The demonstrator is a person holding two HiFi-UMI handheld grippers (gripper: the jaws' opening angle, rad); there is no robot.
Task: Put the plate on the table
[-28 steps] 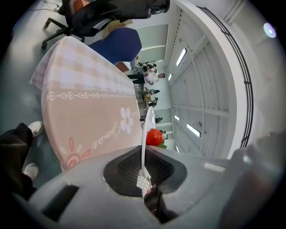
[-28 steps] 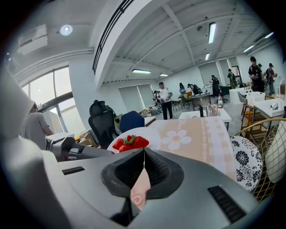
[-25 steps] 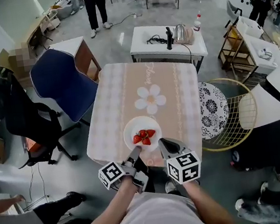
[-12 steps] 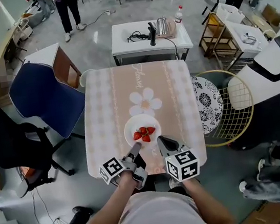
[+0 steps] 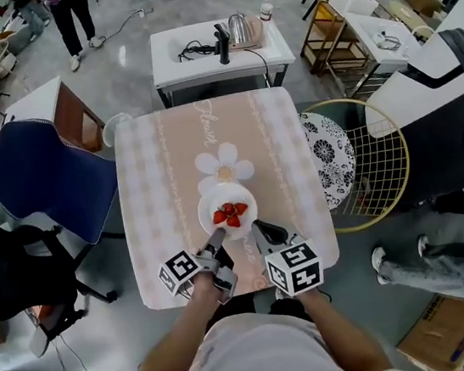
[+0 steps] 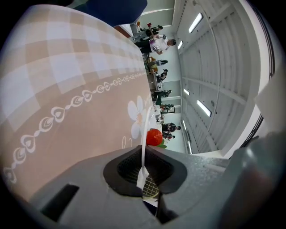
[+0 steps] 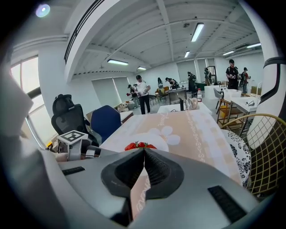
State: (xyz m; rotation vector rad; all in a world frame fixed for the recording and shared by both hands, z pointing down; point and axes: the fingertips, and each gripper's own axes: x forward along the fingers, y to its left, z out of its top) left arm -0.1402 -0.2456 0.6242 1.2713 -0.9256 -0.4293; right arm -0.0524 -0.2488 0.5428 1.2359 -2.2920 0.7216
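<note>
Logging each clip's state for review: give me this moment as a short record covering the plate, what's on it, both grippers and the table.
plate: white, round, over the near half of the table, next to the printed flower; whether it rests on the cloth cannot be told
contents: red strawberries
left gripper: rolled sideways, shut on the plate's near rim
right gripper: jaws together, nothing between them, tips at the plate's near rim
table: square, covered with a checked cloth
task status: plate not yet released
</note>
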